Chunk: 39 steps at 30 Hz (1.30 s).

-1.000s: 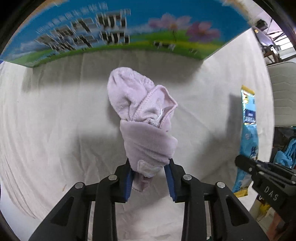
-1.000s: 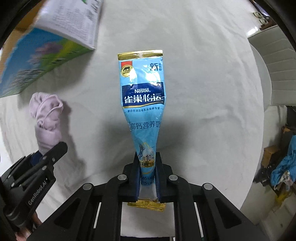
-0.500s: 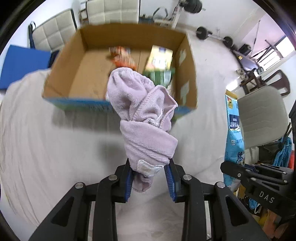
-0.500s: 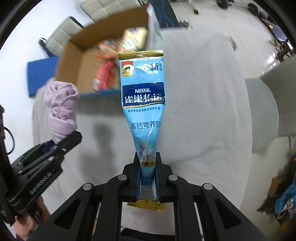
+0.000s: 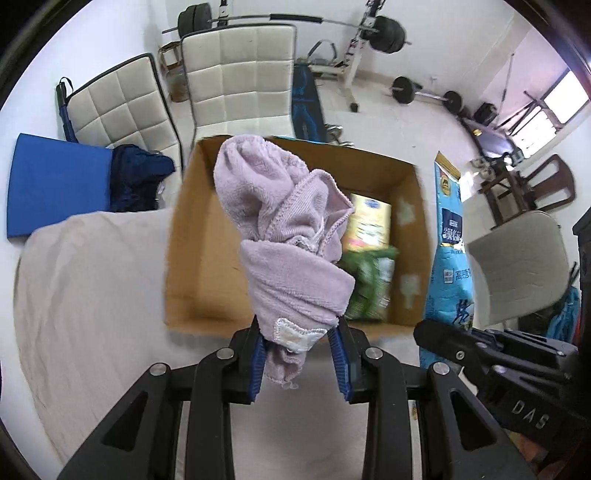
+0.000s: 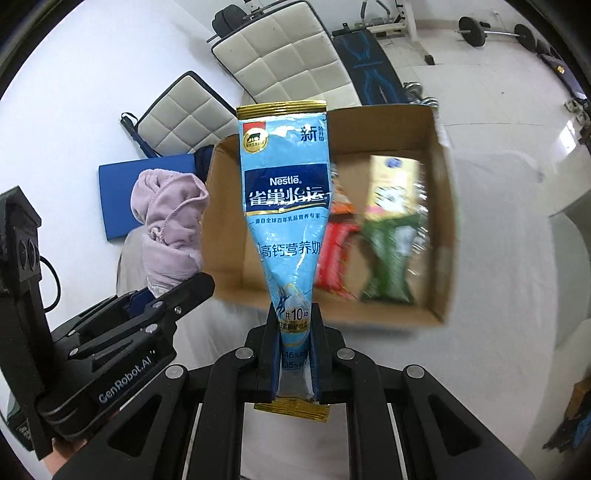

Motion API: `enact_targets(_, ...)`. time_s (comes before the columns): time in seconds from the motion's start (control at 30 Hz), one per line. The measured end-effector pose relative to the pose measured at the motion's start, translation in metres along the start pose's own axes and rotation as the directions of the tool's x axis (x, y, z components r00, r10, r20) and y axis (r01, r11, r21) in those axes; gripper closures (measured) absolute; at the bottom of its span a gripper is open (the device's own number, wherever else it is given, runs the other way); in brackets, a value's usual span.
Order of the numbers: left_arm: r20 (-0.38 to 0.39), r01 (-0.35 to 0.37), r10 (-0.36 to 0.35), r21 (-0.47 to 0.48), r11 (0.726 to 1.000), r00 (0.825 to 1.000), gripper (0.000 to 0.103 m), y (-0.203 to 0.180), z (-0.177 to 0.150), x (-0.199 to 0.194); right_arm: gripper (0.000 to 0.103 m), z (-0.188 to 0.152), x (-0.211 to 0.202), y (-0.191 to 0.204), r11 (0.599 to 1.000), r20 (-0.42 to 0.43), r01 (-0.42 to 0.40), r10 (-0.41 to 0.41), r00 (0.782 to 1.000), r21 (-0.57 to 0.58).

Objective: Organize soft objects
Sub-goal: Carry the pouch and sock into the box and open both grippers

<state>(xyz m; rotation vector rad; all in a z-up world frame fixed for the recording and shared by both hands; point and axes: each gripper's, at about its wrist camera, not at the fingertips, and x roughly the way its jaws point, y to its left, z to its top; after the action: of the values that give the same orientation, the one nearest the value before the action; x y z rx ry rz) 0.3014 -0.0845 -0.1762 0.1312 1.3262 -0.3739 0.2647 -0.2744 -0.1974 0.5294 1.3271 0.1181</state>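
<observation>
My left gripper (image 5: 300,354) is shut on a bunched lilac towel (image 5: 288,243) and holds it up above the near wall of an open cardboard box (image 5: 192,229). My right gripper (image 6: 294,343) is shut on the bottom of a blue Nestle milk powder pouch (image 6: 286,192), held upright over the box (image 6: 443,229). The towel also shows in the right wrist view (image 6: 168,225), left of the pouch. The pouch shows at the right of the left wrist view (image 5: 448,240). The box holds a green packet (image 6: 391,258), a red packet (image 6: 332,254) and a yellow carton (image 6: 393,184).
The box stands on a table under a white cloth (image 5: 85,288). Beyond the table are two padded white chairs (image 5: 240,81), a blue mat (image 5: 55,177), dark blue clothing (image 5: 136,173) and barbells (image 5: 384,29) on the floor.
Both grippers rose and tilted with their loads. The view went from the table and box side to looking down into the open box, which now lies closer under the towel and pouch.
</observation>
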Motion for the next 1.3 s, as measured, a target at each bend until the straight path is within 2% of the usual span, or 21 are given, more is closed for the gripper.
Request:
enact_targets(0.17,-0.080,-0.029,0.028,-0.001,1.000,0.996,0.075,0.029,0.029,0.025,0.089,0.033,0.064,0.017,0.999,-0.050,-0.008,0.010,0.999,0.038)
enact_targets(0.3,-0.165,-0.017,0.012,-0.028,0.999,0.986,0.075,0.049,0.045,0.056,0.089,0.048,0.116,0.020,0.999,-0.099,0.010,-0.006,0.995,0.038)
enact_targets(0.5,-0.251,-0.021,0.011,-0.038,0.999,0.968,0.075,0.063,0.049,0.095,0.089,0.059,0.170,0.023,0.999,-0.155,0.030,-0.026,0.988,0.024)
enact_targets(0.67,-0.306,-0.077,0.056,-0.058,0.995,0.950,0.073,0.073,0.052,0.115,0.085,0.071,0.207,0.023,1.000,-0.201,0.004,0.000,0.980,0.020)
enact_targets(0.77,-0.306,-0.123,0.107,-0.036,0.992,0.946,0.073,0.074,0.053,0.120,0.066,0.073,0.220,0.021,1.000,-0.219,0.027,-0.025,0.975,0.006)
enact_targets(0.83,-0.304,-0.131,0.113,-0.040,0.991,0.946,0.072,0.075,0.053,0.119,0.049,0.072,0.224,0.017,0.999,-0.219,0.050,-0.046,0.975,0.014)
enact_targets(0.9,-0.296,-0.135,0.115,-0.046,0.990,0.948,0.065,0.078,0.053,0.118,0.039,0.073,0.227,0.013,0.998,-0.218,0.061,-0.054,0.974,0.025)
enact_targets(1.0,-0.281,-0.130,0.111,-0.052,0.990,0.953,0.058,0.080,0.053,0.116,0.037,0.071,0.228,0.012,0.997,-0.216,0.077,-0.070,0.974,0.021)
enact_targets(1.17,-0.264,-0.137,0.122,-0.039,0.990,0.957,0.057,0.077,0.052,0.111,0.035,0.064,0.222,0.014,0.994,-0.204,0.110,-0.107,0.973,0.003)
enact_targets(1.27,-0.252,-0.139,0.124,-0.041,0.989,0.960,0.055,0.078,0.052,0.107,0.020,0.056,0.213,0.013,0.987,-0.178,0.159,-0.158,0.971,-0.011)
enact_targets(1.3,-0.239,-0.151,0.138,-0.039,0.988,0.961,0.047,0.078,0.052,0.103,0.014,0.055,0.210,0.012,0.984,-0.171,0.176,-0.175,0.970,-0.008)
